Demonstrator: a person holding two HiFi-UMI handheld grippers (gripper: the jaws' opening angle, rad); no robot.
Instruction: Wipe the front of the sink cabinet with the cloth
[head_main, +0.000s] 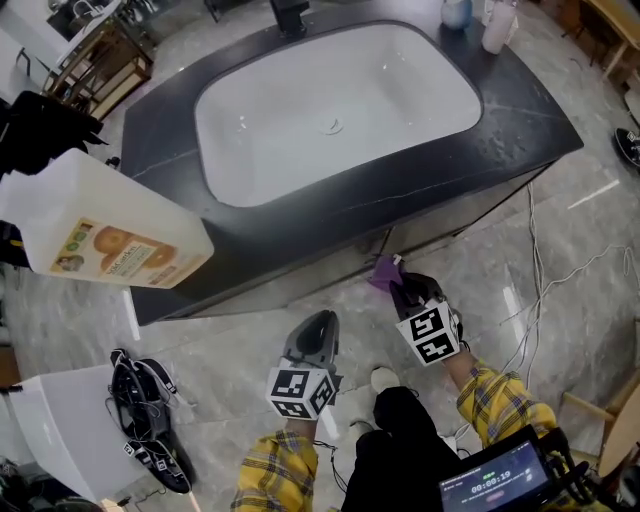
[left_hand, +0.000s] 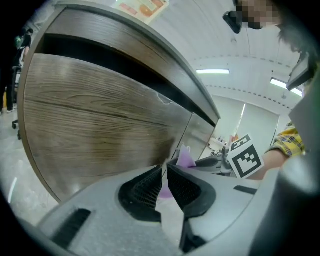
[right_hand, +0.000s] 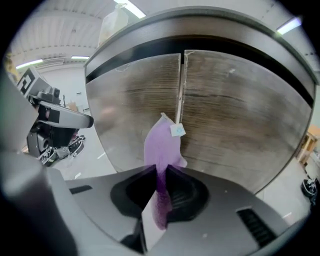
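Note:
A purple cloth (right_hand: 161, 146) with a small white tag stands up from my right gripper (right_hand: 161, 169), which is shut on it. The cloth's tip lies against the wood-grain cabinet front (right_hand: 235, 115) beside the seam between two doors. In the head view the cloth (head_main: 385, 270) shows just under the dark counter edge, with the right gripper (head_main: 400, 292) below it. My left gripper (head_main: 308, 340) hangs low to the left, shut with nothing between its jaws. From the left gripper view the cabinet front (left_hand: 95, 125) fills the left side and the cloth (left_hand: 185, 159) shows beyond the left gripper (left_hand: 165, 170).
A white basin (head_main: 330, 105) sits in the dark countertop (head_main: 520, 120). A large white bottle (head_main: 105, 230) with an orange label stands at the counter's left end. Cables (head_main: 535, 290) trail over the floor at right. A white stand (head_main: 60, 425) and dark gear (head_main: 145, 420) lie at lower left.

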